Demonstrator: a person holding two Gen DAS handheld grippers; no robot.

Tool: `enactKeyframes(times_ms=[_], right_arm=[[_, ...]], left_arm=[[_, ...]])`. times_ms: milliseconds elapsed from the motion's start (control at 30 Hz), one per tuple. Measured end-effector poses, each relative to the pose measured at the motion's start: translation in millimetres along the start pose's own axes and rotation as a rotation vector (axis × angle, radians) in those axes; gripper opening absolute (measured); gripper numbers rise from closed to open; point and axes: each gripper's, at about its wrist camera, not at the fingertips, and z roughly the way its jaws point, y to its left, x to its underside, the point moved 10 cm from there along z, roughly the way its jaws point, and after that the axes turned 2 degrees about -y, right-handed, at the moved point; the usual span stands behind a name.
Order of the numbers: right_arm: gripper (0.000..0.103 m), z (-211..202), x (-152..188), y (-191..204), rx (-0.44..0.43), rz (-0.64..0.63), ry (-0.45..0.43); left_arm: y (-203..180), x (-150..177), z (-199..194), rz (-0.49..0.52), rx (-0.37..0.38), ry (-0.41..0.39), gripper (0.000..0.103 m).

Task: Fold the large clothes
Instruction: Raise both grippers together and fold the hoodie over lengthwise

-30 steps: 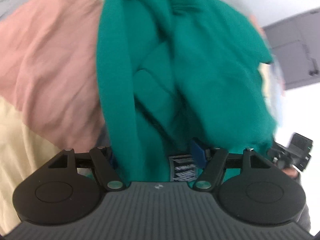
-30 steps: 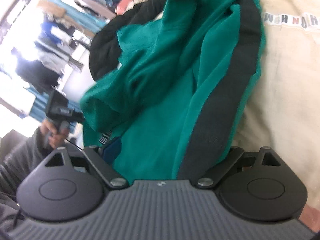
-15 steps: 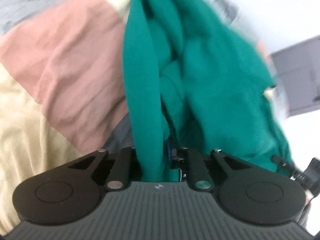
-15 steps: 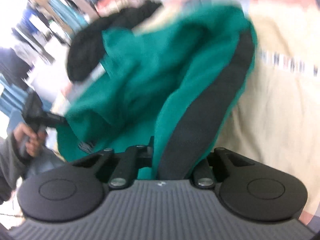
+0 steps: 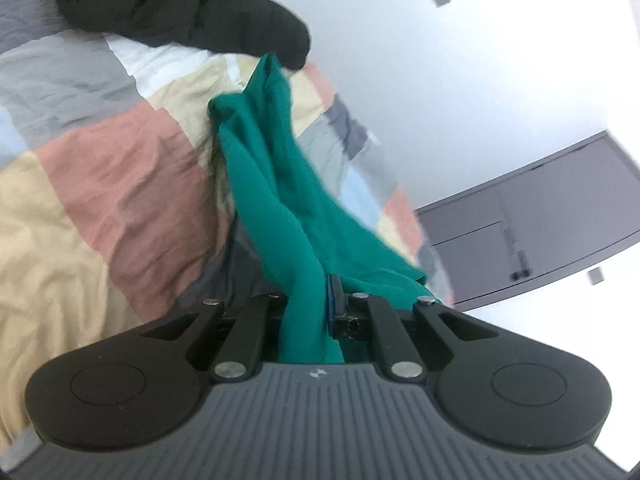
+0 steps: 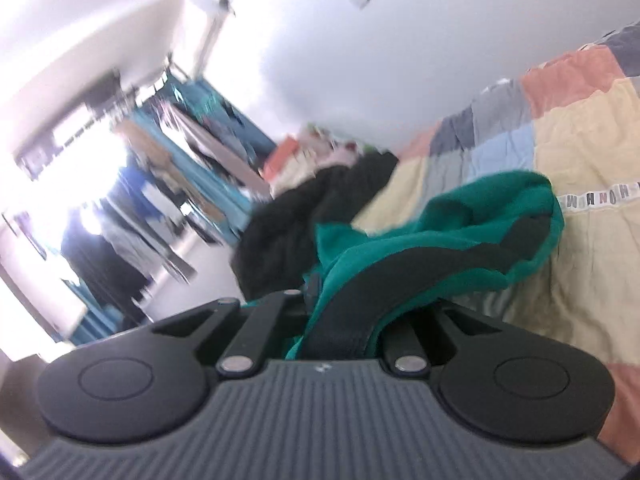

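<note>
A green garment with a dark stripe is stretched up off the patchwork bed. In the left wrist view my left gripper is shut on a bunched edge of the green garment, which trails away toward the bed. In the right wrist view my right gripper is shut on the green garment at its dark stripe; the far end lies crumpled on the quilt. The fingertips of both grippers are hidden in the cloth.
A patchwork quilt of pink, cream, grey and blue covers the bed. A black garment lies heaped at the far end, also seen as the black heap. A grey cabinet stands by the wall. Hanging clothes fill the room's left side.
Both grippers closed on the green garment and rose, lifting it off the bed. The views tilted up, so the quilt, the black heap and the walls now show.
</note>
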Motion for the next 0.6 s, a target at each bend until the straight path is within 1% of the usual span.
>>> enactKeyframes(times_ms=[33, 100, 167, 233, 267, 333, 400, 433, 500, 533, 567, 600], right_arm=[[0.009, 3.6, 0.6, 7.2, -0.007, 0.008, -0.019], [0.009, -12.6, 0.9, 15.1, -0.022, 0.031, -0.065], [0.009, -16.6, 2.8, 20.0, -0.03, 0.055, -0.112], [0.009, -22.6, 4.1, 17.5, -0.028, 0.08, -0.141], [0.009, -19.5, 3.9, 13.6, -0.023, 0.089, -0.149], [0.009, -9.6, 1.3, 3.9, -0.006, 0.132, -0.165], [0.009, 7.4, -10.5, -10.9, 0.03, 0.175, -0.188], [0.009, 14.7, -17.3, -17.1, 0.052, 0.192, -0.202], [0.009, 35.0, -33.7, -36.9, 0.085, 0.265, -0.238], [0.009, 44.1, -43.0, -46.7, 0.114, 0.282, -0.257], [0.009, 51.2, -51.8, -56.8, 0.177, 0.24, -0.272], [0.009, 62.9, -60.9, -66.7, 0.262, 0.181, -0.282]], left_arm=[[-1.4, 2.5, -10.3, -0.009, 0.02, -0.008, 0.009], [-2.3, 10.6, -23.9, -0.021, 0.059, -0.017, 0.009], [-3.3, 15.5, -38.1, -0.045, 0.097, -0.027, 0.009], [-5.0, 13.2, -43.0, -0.071, 0.131, -0.046, 0.009], [-6.5, 8.8, -44.2, -0.071, 0.133, -0.06, 0.009], [-7.2, -2.6, -32.7, -0.085, 0.131, -0.091, 0.009], [-8.7, -19.1, -16.1, -0.104, 0.128, -0.125, 0.009], [-9.4, -30.1, -6.3, -0.107, 0.117, -0.154, 0.009], [-9.9, -50.6, 11.5, -0.113, 0.102, -0.217, 0.009], [-10.6, -61.3, 21.6, -0.092, 0.088, -0.256, 0.01], [-8.9, -71.7, 32.7, -0.085, 0.072, -0.295, 0.01], [-6.1, -80.5, 44.9, -0.112, 0.072, -0.322, 0.01]])
